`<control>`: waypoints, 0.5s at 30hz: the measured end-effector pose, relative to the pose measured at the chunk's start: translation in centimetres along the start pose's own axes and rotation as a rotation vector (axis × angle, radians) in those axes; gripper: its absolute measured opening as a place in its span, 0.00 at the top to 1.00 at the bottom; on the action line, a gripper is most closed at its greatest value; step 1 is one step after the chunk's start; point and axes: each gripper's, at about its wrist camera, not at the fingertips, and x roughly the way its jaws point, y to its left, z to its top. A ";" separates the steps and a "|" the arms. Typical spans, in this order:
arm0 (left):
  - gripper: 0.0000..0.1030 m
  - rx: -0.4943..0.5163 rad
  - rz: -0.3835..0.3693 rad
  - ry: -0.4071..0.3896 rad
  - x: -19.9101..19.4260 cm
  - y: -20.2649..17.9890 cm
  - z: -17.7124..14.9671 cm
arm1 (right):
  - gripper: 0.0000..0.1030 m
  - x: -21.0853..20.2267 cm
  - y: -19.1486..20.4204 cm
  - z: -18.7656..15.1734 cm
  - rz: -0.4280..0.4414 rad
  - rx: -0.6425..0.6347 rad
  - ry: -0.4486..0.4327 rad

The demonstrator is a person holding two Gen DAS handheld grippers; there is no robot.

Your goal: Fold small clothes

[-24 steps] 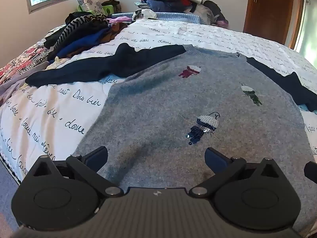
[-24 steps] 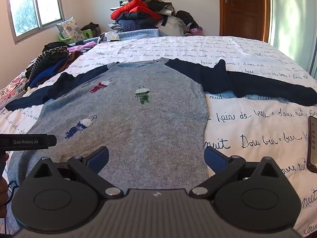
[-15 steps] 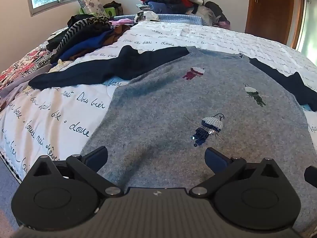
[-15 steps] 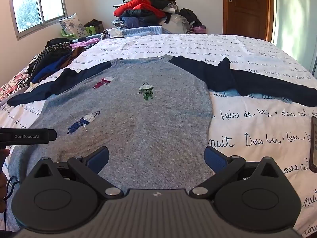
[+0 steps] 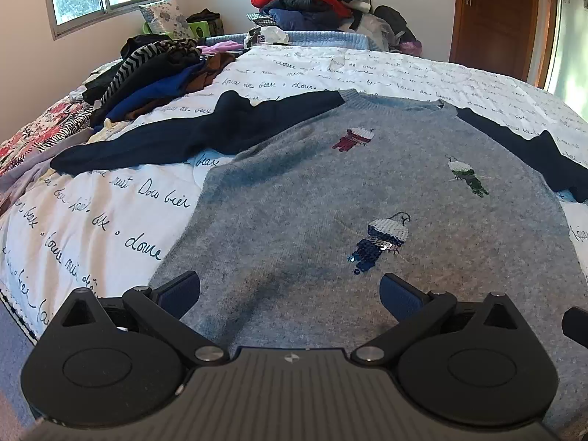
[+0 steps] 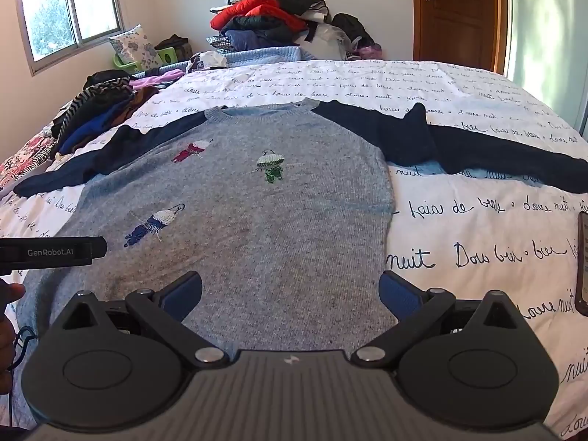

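The grey sweater (image 6: pixel 257 220) lies flat, hem nearest, collar far; left tool (image 5: pixel 289 290) and right tool (image 6: pixel 290 288), both released, hover over the hem.

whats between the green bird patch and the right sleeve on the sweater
Only plain grey knit of the sweater, seen in the right wrist view: nothing lies between the green bird patch and the navy right sleeve.

Both wrist views low at the bed's (image 5: pixel 110 220) near edge, facing its far edge, close over the sweater (image 5: pixel 330 220) hem, left view leftward, right view rightward, sharing the sweater body.
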 end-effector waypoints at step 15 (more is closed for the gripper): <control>0.00 0.006 0.007 -0.004 0.2 0.2 -0.1 | 0.00 0.1 0.1 -0.1 0.007 -0.007 0.005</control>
